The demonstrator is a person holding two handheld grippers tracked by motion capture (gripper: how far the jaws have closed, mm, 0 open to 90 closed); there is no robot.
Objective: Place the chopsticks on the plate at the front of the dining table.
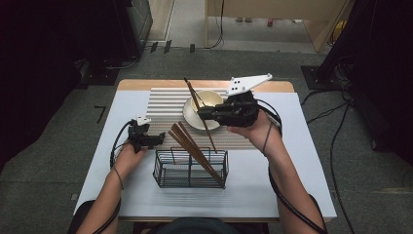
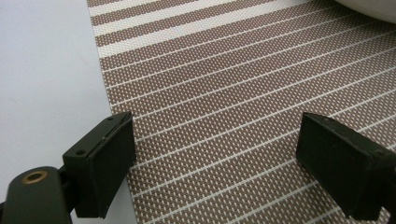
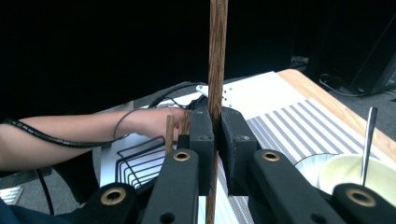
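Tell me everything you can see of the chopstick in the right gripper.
The chopstick is a slim, dark brown stick with wood-like grain. The right gripper is shut on it partway along. In the high view it slants from above the bowl down toward the wire basket, without touching either.

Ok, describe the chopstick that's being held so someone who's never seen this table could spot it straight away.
Start at the striped placemat in the middle of the table, then the cream bowl on it. Beside the bowl, the right gripper is shut on one brown chopstick; the other chopsticks lean bundled in the black wire basket.
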